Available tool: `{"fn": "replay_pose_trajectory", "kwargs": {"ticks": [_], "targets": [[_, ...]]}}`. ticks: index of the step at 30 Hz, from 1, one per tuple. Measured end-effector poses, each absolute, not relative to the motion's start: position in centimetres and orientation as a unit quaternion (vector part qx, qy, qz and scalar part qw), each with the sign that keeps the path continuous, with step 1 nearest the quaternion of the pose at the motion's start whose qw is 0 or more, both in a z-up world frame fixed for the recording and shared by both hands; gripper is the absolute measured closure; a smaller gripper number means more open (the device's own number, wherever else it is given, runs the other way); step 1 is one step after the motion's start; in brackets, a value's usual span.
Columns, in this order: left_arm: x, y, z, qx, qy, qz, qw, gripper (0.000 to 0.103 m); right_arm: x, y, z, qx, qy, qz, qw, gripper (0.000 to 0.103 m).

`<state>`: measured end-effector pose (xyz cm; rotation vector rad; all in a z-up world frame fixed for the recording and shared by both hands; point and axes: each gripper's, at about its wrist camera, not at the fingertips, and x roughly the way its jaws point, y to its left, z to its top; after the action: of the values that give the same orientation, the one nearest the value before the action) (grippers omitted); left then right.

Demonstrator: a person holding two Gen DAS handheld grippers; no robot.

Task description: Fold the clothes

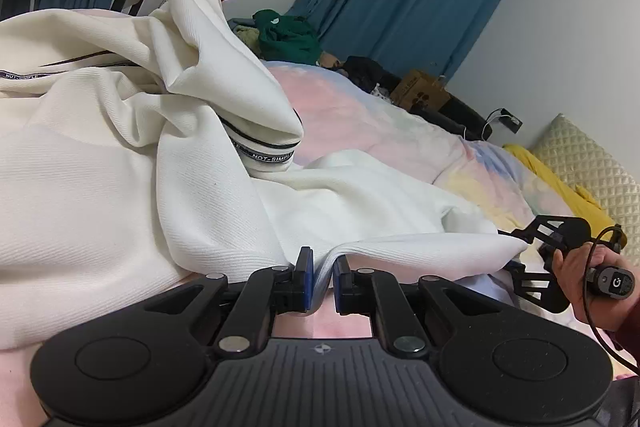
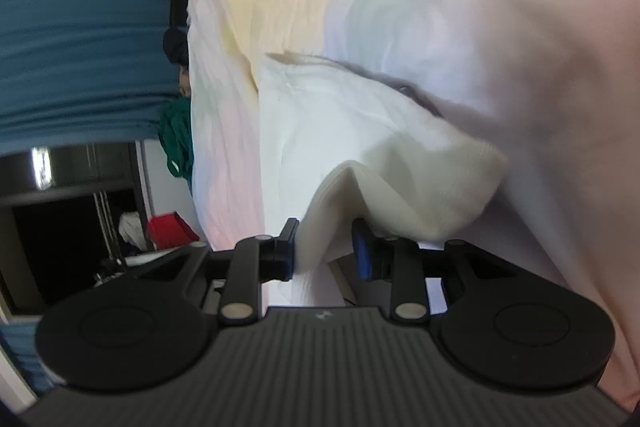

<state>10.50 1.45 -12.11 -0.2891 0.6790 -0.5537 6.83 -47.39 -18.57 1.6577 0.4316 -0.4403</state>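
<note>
the white garment (image 1: 120, 187) lay rumpled on the bed (image 1: 360, 115), its near hem pinched in the left claw (image 1: 322, 277). the right claw (image 2: 325, 251), in a blurred view, seemingly gripped a corner looser, likely to lift the edge.

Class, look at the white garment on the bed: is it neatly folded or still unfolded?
Unfolded. The white garment lies crumpled on the bedspread, one striped cuff sticking up, its hem pinched by both the left gripper and right gripper.
</note>
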Motion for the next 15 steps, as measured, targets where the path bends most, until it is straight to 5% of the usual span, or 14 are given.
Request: {"fn": "replay_pose_trajectory", "kwargs": {"ticks": [3, 9, 15], "targets": [[10.6, 1.5, -12.2, -0.144, 0.33, -0.266, 0.894, 0.092, 7.1, -47.5, -18.5, 0.71, 0.188, -0.19, 0.651, 0.06], [10.1, 1.8, -12.0, -0.143, 0.333, -0.264, 0.894, 0.092, 8.8, -48.4, -17.6, 0.667, 0.197, -0.209, 0.688, 0.06], [10.0, 1.9, -12.0, -0.147, 0.334, -0.267, 0.892, 0.091, 10.0, -48.0, -14.3, 0.564, 0.188, -0.195, 0.781, 0.076]]}}
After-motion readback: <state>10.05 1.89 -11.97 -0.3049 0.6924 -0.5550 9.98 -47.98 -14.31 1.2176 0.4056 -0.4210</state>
